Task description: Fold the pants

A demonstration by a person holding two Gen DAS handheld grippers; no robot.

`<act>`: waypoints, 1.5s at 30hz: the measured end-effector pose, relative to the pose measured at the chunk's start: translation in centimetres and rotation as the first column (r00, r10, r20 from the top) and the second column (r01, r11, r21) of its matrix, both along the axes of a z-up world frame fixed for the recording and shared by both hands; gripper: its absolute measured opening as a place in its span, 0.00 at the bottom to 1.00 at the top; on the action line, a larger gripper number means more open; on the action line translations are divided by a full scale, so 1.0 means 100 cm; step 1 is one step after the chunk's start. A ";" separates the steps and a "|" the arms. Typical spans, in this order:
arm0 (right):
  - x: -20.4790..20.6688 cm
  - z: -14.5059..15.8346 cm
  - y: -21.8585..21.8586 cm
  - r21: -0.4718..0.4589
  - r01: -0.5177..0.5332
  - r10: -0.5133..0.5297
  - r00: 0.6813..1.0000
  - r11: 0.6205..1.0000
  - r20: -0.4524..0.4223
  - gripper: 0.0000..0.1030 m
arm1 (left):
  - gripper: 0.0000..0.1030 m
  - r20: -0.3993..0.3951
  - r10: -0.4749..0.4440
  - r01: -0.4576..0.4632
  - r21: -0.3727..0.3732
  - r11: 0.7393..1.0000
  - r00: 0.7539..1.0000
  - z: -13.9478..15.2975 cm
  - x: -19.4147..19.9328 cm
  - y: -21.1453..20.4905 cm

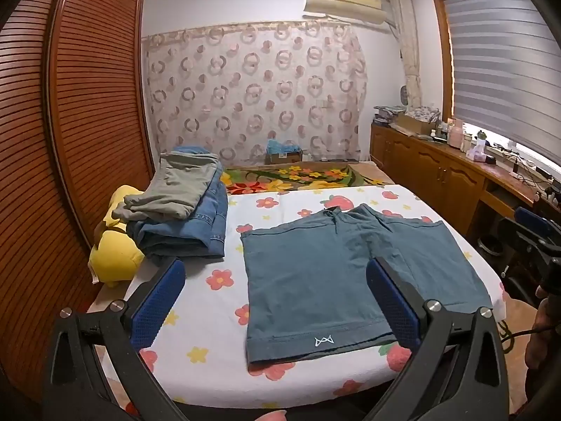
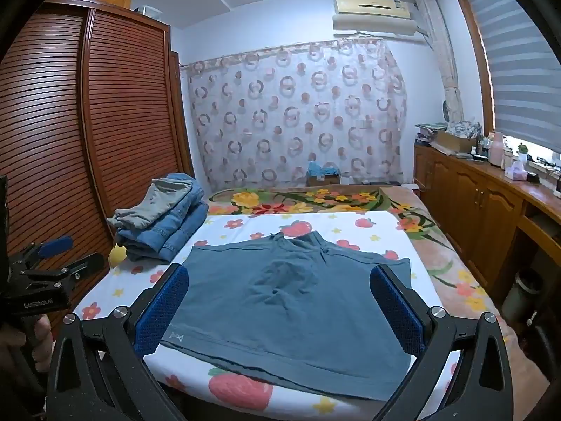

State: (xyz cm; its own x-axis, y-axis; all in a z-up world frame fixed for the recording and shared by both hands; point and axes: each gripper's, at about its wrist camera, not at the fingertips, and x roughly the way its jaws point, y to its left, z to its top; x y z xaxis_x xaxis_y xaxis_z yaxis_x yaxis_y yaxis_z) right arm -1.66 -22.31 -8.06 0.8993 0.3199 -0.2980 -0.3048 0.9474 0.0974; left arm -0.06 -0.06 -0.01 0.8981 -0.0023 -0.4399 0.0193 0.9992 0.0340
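Teal shorts (image 1: 336, 273) lie spread flat on the flowered white sheet (image 1: 210, 315), waistband at the far end, leg hems toward me, a small white logo near the left hem. In the right wrist view the same shorts (image 2: 291, 301) fill the middle of the sheet (image 2: 350, 222). My left gripper (image 1: 277, 298) hovers open above the near left part of the shorts, with nothing between its blue pads (image 1: 154, 305). My right gripper (image 2: 280, 301) is also open above the near hem, holding nothing. The left gripper (image 2: 52, 256) shows at the left edge of the right wrist view.
A stack of folded jeans and grey pants (image 1: 189, 210) sits on the bed's left side, with a yellow plush toy (image 1: 115, 249) beside it. A brown slatted wardrobe (image 1: 70, 122) stands at the left, wooden cabinets (image 1: 438, 172) at the right. A floral blanket (image 1: 301, 175) covers the far end.
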 end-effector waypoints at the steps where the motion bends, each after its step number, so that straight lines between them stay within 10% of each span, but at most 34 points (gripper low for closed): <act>1: -0.001 0.000 0.000 -0.001 -0.001 0.001 1.000 1.000 -0.001 1.00 | 1.00 -0.009 0.002 -0.002 -0.006 1.000 1.000 0.000 0.001 0.000; 45: 0.001 0.001 0.000 0.000 0.005 -0.005 1.000 1.000 -0.028 1.00 | 1.00 -0.002 -0.024 0.024 -0.010 1.000 1.000 0.005 -0.003 -0.015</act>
State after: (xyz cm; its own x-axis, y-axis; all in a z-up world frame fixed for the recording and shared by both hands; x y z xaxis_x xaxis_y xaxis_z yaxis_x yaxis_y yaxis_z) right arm -1.55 -22.34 -7.97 0.8923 0.3155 -0.3230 -0.2973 0.9489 0.1056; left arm -0.39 -1.58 0.53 0.8969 -0.0281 -0.4413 0.0430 0.9988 0.0237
